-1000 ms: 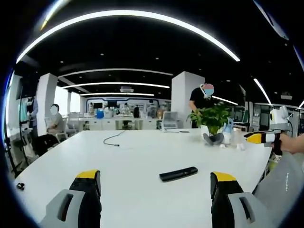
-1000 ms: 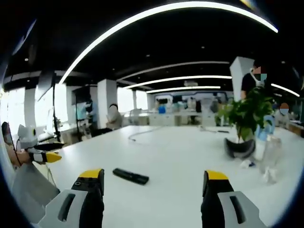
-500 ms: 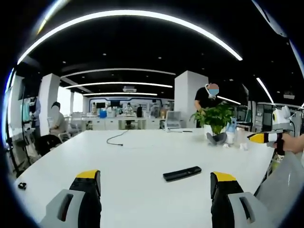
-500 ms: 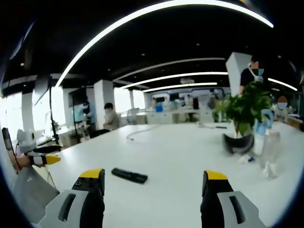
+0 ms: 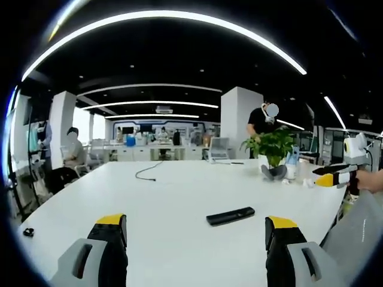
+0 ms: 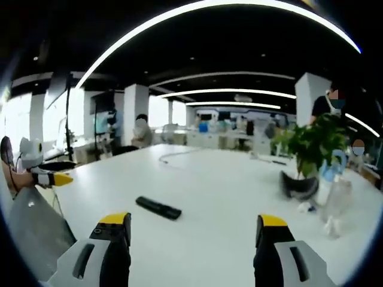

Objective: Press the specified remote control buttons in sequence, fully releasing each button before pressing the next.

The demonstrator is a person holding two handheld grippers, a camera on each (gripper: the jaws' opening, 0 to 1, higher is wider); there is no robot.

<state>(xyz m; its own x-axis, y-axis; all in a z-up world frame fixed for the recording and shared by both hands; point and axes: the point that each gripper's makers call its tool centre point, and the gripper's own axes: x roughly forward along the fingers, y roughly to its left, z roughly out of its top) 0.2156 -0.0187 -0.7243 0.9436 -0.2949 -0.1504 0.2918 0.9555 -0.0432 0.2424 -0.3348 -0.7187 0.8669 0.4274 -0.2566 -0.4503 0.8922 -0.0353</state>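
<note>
One remote control (image 5: 230, 216); one potted plant (image 5: 274, 150); one cable (image 5: 145, 173); two grippers (image 5: 194, 230).

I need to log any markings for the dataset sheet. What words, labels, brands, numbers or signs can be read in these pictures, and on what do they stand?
None can be read.
Remote control: any button marks are too small and blurred to read.
Left gripper and right gripper: plain yellow tips, no lettering seen.
Bottles by the potted plant: any labels are too blurred to read.
</note>
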